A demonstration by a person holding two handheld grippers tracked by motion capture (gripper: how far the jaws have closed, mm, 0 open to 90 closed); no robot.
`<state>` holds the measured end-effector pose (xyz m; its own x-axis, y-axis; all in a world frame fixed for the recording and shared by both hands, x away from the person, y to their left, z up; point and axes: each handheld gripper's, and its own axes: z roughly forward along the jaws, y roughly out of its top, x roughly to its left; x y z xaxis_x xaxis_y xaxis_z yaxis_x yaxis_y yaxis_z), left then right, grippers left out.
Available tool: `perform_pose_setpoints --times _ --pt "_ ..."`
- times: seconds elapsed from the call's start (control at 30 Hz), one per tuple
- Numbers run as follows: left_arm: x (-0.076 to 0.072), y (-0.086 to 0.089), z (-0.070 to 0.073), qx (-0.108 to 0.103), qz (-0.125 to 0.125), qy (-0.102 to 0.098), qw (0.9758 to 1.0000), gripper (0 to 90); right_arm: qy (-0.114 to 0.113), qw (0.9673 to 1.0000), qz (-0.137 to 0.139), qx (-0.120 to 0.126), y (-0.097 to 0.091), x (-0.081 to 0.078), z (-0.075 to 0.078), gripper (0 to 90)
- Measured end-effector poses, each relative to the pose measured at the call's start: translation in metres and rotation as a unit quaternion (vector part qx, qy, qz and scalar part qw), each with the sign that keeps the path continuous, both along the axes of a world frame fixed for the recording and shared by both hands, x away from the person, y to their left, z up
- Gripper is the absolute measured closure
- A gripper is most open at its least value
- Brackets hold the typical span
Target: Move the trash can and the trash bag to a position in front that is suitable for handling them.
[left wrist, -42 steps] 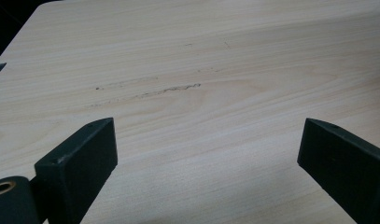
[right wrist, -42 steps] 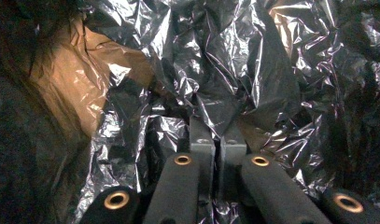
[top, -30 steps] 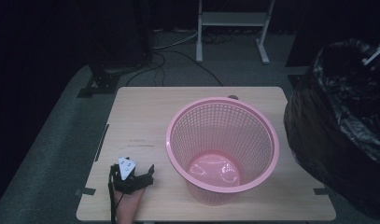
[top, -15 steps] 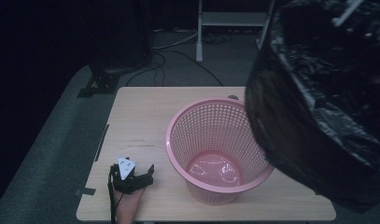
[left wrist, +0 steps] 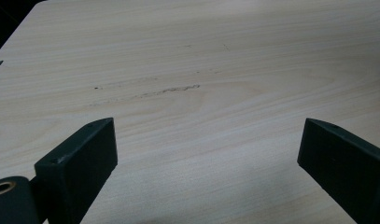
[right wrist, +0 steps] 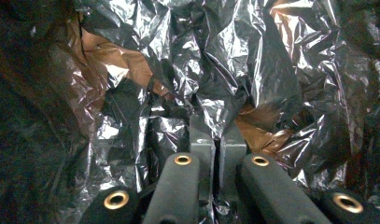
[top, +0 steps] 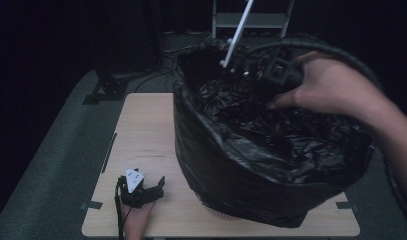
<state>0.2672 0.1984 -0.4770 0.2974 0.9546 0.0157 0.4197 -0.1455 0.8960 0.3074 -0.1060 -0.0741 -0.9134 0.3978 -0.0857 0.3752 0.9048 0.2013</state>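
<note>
A big black bag [top: 251, 170] fills the right half of the table [top: 141, 130] in the high view, hanging open-mouthed over the spot near 4 o'clock, with a sliver of pink basket [top: 226, 216] peeking out under its bottom edge. The right gripper [top: 261, 67] sits at about 1 o'clock, up at the far rim of the bag, with the right hand [top: 331, 87] wrapped around it. In the right gripper view its jaws are clenched tight together, pinching a fold of the crinkly black plastic [right wrist: 211, 107], and shiny film is all around them.

The left gripper [top: 141, 190] rests at roughly 7 o'clock near the front edge of the table, well apart from the bag, grey plate on top and cable trailing back toward the left hand [top: 136, 220]. The left gripper view has its jaws spread wide, nothing between them, just bare pale wood [left wrist: 201, 93] with a faint dark scuff
</note>
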Motion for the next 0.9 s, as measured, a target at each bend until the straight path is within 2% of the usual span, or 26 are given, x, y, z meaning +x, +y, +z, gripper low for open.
perform_pose_setpoints --times 0.07,0.23,0.27,0.33,0.47,0.53,0.6,0.63,0.7,0.77,0.8,0.9 --pt "0.0 0.001 0.0 -0.004 0.0 0.0 1.0 3.9 0.001 1.0 0.003 -0.004 0.007 0.006 -0.01 88.4" --pt "0.0 0.001 0.0 -0.005 0.0 -0.001 1.0 3.9 0.027 0.9995 0.013 -0.005 0.016 0.017 -0.034 88.3" --pt "0.0 0.001 0.0 -0.005 0.0 -0.001 1.0 3.9 0.027 0.9995 0.013 -0.005 0.016 0.017 -0.034 88.3" --pt "0.0 0.001 0.0 -0.006 0.0 -0.001 1.0 3.9 0.042 0.9989 0.021 0.0 0.016 0.015 -0.039 88.3" --pt "0.0 0.001 0.0 -0.006 0.0 -0.001 1.0 3.9 0.05 0.9982 0.031 -0.009 0.016 0.009 -0.044 88.3" --pt "0.0 0.0 0.0 -0.004 0.001 0.0 1.0 3.9 0.046 0.9985 0.027 -0.014 0.013 0.009 -0.046 88.2" --pt "0.0 0.0 0.0 -0.004 0.001 0.0 1.0 3.9 0.03 0.9993 0.013 -0.016 0.008 0.014 -0.047 88.2" --pt "0.0 0.0 0.0 -0.003 0.001 0.0 1.0 3.9 0.014 0.9998 -0.004 -0.014 0.003 0.021 -0.048 88.1" --pt "0.0 0.0 0.0 -0.002 0.001 0.0 1.0 3.9 0.0 0.9998 -0.017 -0.004 -0.001 0.028 -0.049 88.1" --pt "0.0 0.0 0.0 -0.002 0.001 0.0 1.0 3.9 -0.003 0.9998 -0.021 -0.001 -0.002 0.031 -0.049 88.1" --pt "0.0 0.0 0.0 -0.002 0.001 0.0 1.0 3.9 -0.018 0.9994 -0.03 0.004 -0.004 0.037 -0.048 88.1" --pt "0.0 0.0 0.0 -0.004 0.002 0.0 1.0 3.9 -0.025 0.9991 -0.033 0.01 -0.005 0.041 -0.047 88.0"
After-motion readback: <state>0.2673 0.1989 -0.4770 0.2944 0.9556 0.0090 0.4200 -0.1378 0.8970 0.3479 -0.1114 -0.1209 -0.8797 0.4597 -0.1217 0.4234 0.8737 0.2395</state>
